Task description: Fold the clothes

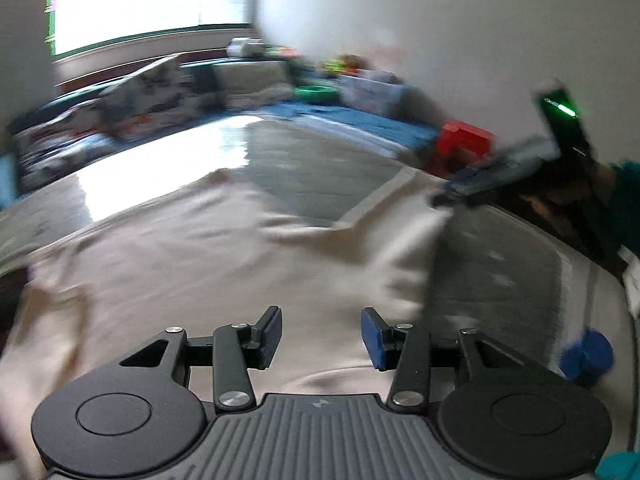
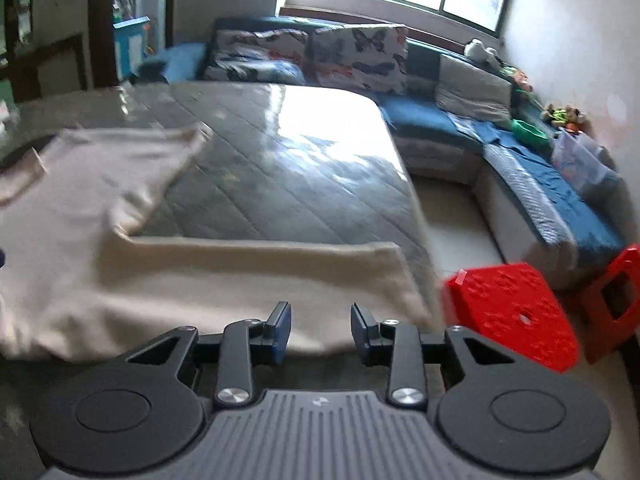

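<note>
1. Left gripper [image 1: 321, 336]: black linkage, blue-padded fingers spread apart with nothing between them; it hovers over the garment's body.
2. Right gripper [image 2: 320, 330]: same build, fingers likewise parted and empty, poised just short of the garment's near hem. In the blurred left wrist view it appears by the garment's right edge; whether it touches cloth there cannot be told.
3. Cream long-sleeved knit top [image 2: 120, 256]: lies spread on the table, mostly flat, one sleeve [image 2: 132, 168] angled out toward the far side, hem toward the right edge.
4. Grey quilted, glossy-covered table [image 2: 288, 168]: carries the garment only.
5. Step in hand, judged: the garment lies open, not yet a compact fold, and both grippers are placed to take hold of it. Whether this is smoothing before a fold or between folds cannot be settled.
6. Next move, judged: each gripper needs to close on an edge or corner, pinching one cloth layer cleanly.
7. Red plastic stool [image 2: 516, 312]: beside the table's right edge, on the floor.
8. Clear plastic storage box [image 2: 580, 160]: on the blue sofa [image 2: 560, 208]; contents too small to tell.
9. Green bowl [image 2: 528, 130]: on the sofa; contents not visible.
</note>
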{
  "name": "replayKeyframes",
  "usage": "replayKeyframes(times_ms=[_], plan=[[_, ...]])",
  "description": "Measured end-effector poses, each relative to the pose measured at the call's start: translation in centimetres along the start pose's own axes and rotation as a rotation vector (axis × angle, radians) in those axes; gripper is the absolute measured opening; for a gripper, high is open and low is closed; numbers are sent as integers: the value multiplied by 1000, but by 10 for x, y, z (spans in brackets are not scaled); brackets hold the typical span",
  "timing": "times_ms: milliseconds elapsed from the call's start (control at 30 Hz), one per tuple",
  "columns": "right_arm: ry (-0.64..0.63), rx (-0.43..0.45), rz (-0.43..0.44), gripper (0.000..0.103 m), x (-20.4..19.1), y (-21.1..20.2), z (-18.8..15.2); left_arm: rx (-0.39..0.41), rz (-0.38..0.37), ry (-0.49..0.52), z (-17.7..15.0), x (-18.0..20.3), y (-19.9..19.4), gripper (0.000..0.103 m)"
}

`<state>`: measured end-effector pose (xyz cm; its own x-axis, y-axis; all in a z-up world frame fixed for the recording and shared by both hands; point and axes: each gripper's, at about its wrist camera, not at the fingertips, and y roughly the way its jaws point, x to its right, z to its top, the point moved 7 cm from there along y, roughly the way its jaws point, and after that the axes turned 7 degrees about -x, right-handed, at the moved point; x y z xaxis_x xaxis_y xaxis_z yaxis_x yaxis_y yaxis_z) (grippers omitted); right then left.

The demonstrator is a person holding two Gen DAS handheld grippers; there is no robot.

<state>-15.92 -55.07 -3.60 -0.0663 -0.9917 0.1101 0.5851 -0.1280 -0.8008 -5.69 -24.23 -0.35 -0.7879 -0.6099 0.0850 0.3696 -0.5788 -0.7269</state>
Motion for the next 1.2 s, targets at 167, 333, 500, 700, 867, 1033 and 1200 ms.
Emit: replayKeyframes(times_ms=[167, 333, 500, 700, 867, 1033, 1200], plan=[[-25, -12, 46, 37, -26, 16, 5, -6, 137, -187, -14, -66, -9, 47], [-11, -20, 42, 42, -31, 23, 7, -26, 214, -291, -32, -111, -6, 47], [5, -28, 31, 48, -28, 25, 6, 7, 330, -284, -34, -119, -3, 48], [8, -36, 27, 48, -29, 26, 6, 88, 641, -313, -37, -138, -20, 50], [1, -39, 23, 49, -29, 26, 7, 94, 855, -435, -56, -172, -52, 51], [0, -36, 20, 49, -29, 27, 6, 89, 1016, -602, -90, -205, -92, 54], [-7, -35, 9, 49, -31, 26, 6, 160, 825, -510, -79, -182, -99, 54]])
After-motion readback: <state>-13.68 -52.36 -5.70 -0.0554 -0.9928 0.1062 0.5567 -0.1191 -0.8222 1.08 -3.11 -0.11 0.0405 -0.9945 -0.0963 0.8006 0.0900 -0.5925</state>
